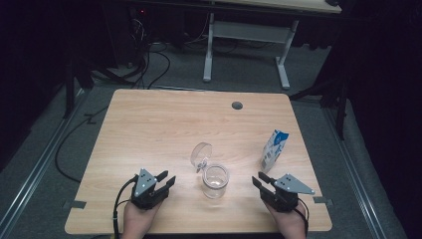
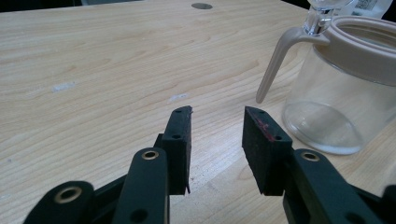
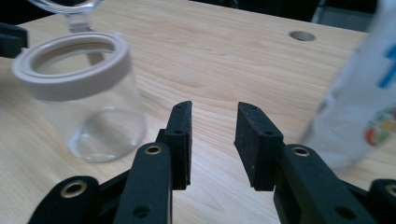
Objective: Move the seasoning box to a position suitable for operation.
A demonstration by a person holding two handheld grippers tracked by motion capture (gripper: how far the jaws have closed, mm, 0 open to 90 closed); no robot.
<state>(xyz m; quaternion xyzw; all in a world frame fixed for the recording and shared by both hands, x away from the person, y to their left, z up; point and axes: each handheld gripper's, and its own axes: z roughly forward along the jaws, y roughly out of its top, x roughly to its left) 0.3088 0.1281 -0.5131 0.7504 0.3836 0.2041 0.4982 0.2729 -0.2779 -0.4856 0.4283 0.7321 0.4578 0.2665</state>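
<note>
My left gripper (image 1: pixel 168 180) and right gripper (image 1: pixel 261 180) both stand with jaws apart, empty, flanking the clear glass jar (image 1: pixel 215 181) near the desk's (image 1: pixel 149 124) front edge, its hinged lid (image 1: pixel 201 153) flipped open. I'm approaching, I judge; next, grasp the glossy carton (image 1: pixel 274 149) by the right edge.

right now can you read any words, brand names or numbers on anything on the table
Pouch: blue and white with printed marks, all too small in the high view and too blurred in the right gripper view to read.
Glass jar: no text to be seen.
Table: no text to be seen.
So nothing can be quoted.
</note>
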